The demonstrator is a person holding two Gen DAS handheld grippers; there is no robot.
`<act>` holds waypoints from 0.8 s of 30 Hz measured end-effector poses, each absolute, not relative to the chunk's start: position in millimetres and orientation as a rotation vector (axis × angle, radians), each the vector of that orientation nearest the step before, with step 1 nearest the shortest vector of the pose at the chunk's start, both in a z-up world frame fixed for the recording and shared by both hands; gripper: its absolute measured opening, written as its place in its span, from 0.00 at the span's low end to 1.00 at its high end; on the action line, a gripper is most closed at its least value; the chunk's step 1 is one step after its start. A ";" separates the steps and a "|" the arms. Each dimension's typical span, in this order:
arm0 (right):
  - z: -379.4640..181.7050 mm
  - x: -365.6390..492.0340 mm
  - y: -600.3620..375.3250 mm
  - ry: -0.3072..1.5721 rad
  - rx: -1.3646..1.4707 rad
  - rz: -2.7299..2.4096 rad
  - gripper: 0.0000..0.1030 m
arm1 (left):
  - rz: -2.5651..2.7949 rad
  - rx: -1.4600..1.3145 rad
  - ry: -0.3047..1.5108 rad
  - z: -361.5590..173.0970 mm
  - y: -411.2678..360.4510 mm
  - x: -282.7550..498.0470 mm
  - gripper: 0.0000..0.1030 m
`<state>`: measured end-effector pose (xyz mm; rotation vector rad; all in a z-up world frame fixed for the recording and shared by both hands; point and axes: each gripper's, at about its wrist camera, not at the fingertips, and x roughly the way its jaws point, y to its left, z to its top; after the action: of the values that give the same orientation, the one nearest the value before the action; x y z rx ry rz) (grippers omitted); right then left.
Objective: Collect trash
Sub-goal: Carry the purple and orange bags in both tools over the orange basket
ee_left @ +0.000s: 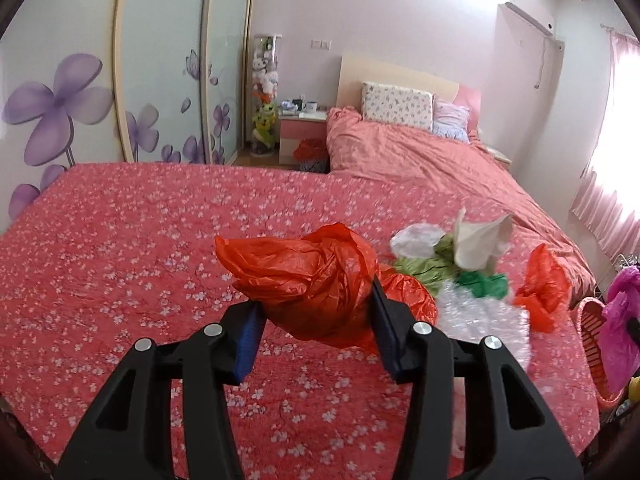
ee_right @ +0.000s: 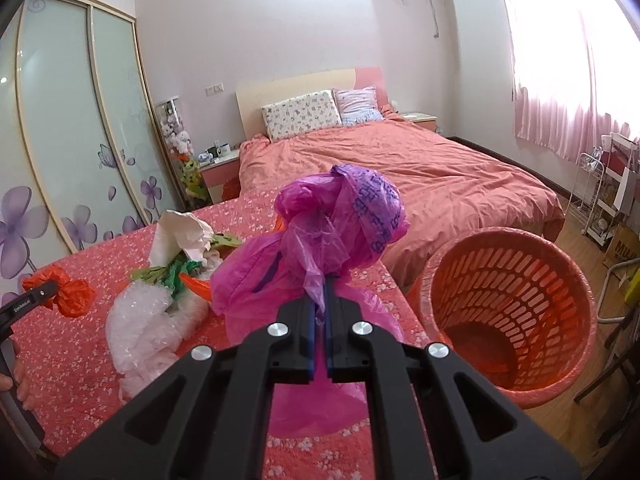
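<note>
The table [ee_right: 80,360] stands before the bed [ee_right: 420,176], with the basket [ee_right: 508,380] on the floor just beside the table's right edge. A heap of trash [ee_right: 160,300] lies on the table, left of the bag [ee_right: 320,232] clamped in the right claw [ee_right: 320,320]. The left claw [ee_left: 316,332] grips another bag [ee_left: 304,280] above the table, left of the heap; pillows [ee_right: 300,118] sit at the bed's far end, a nightstand [ee_right: 218,168] at its left.

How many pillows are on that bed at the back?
2: a flowered pillow leans against the headboard, and a frilly pink striped pillow stands beside it, nearer the window. Others may lie hidden beneath the duvet.
</note>
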<state>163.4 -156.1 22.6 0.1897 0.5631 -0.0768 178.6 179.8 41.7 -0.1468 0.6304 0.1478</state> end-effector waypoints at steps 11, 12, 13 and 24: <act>36.1 138.7 -187.8 0.522 0.212 -0.125 0.05 | 0.013 -0.096 0.592 71.4 119.8 165.3 0.48; 36.8 136.7 -193.0 0.521 0.215 -0.135 0.05 | -0.004 -0.091 0.591 72.3 113.1 165.9 0.48; 37.1 134.7 -198.0 0.519 0.219 -0.144 0.05 | -0.020 -0.087 0.591 72.6 106.9 165.5 0.48; 32.4 119.6 -258.3 0.510 0.246 -0.264 0.05 | -0.270 -0.007 0.590 68.2 -1.0 172.9 0.48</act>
<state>119.6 -258.3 32.4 0.2459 0.5099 -0.2636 172.9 -1.0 68.2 -0.0073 0.5901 -0.2702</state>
